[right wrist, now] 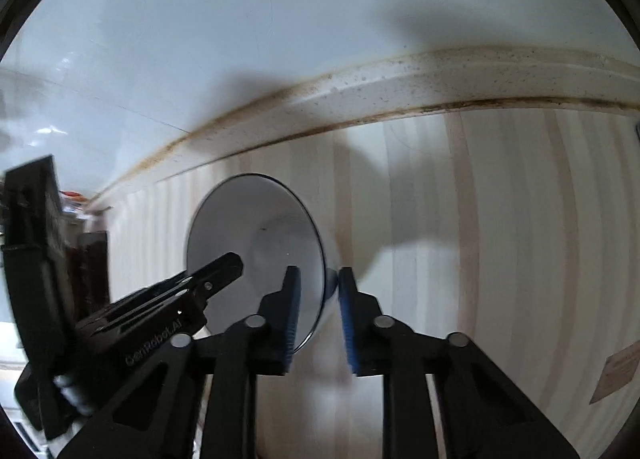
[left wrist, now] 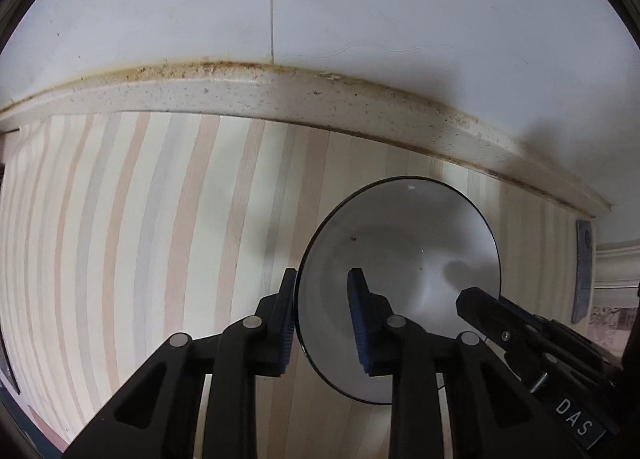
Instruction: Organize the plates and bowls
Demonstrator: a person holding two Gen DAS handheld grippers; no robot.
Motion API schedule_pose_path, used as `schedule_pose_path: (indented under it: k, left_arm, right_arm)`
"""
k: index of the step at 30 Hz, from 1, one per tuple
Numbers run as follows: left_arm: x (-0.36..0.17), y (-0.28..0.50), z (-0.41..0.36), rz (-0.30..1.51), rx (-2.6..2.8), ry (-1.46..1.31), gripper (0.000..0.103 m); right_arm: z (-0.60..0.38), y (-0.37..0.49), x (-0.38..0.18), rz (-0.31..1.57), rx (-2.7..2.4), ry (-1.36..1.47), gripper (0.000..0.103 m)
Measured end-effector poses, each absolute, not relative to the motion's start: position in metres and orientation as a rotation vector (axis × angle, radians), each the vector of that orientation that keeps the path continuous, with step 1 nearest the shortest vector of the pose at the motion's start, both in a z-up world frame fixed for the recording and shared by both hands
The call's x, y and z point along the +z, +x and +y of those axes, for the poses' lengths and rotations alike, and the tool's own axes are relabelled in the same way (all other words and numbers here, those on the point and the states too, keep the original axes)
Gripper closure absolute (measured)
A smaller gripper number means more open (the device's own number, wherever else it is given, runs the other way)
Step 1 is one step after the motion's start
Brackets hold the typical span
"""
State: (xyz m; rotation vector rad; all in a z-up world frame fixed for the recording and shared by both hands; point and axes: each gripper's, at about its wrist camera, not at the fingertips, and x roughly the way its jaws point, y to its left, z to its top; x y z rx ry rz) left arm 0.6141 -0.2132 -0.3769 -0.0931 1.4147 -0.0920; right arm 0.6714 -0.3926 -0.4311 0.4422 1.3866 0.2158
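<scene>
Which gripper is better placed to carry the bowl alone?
Left, marginally: the left gripper has the bowl rim flush along one pad, other pad inside. The right gripper holds the opposite rim; contact looks blurred.

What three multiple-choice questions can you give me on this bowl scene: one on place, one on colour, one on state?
1. What lies under the bowl?
A. a striped surface
B. a sink
C. a dark tray

2. What colour are the gripper pads?
A. red
B. green
C. blue

3. In what state is the bowl?
A. full of food
B. empty, opening up
C. upside down

Answers:
1. A: pale stripes of the striped surface run all around the bowl.
2. C: the pads show blue along the fingers' inner faces.
3. B: its bare white inside shows in both views.
</scene>
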Motion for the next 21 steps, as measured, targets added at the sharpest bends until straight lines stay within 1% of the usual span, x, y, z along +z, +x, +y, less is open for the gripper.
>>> schedule_pose_path:
  k: [3, 10, 18, 21]
  left_arm:
    - [-0.377, 0.61, -0.212, 1.415, -0.099, -0.108, 0.082]
    - [-0.361, 0.594, -0.215, 1.398, -0.125, -0.106, 0.082]
    - [-0.313, 0.562, -0.218, 1.34, -0.185, -0.071, 0.082]
    - [-0.302, 0.556, -0.219, 1.347, -0.219, -0.073, 0.082]
  right_arm:
    - [-0.391, 0.672, -0.433, 1.379, 0.215, 0.409, 0.09]
    - [-0.399, 0.666, -0.423, 1.377, 0.212, 0.387, 0.091]
    - [-0.421, 0.628, -0.394, 1.366, 0.195, 0.405, 0.09]
    - [-0.427, 0.607, -0.383, 1.359, 0.181, 0.434, 0.09]
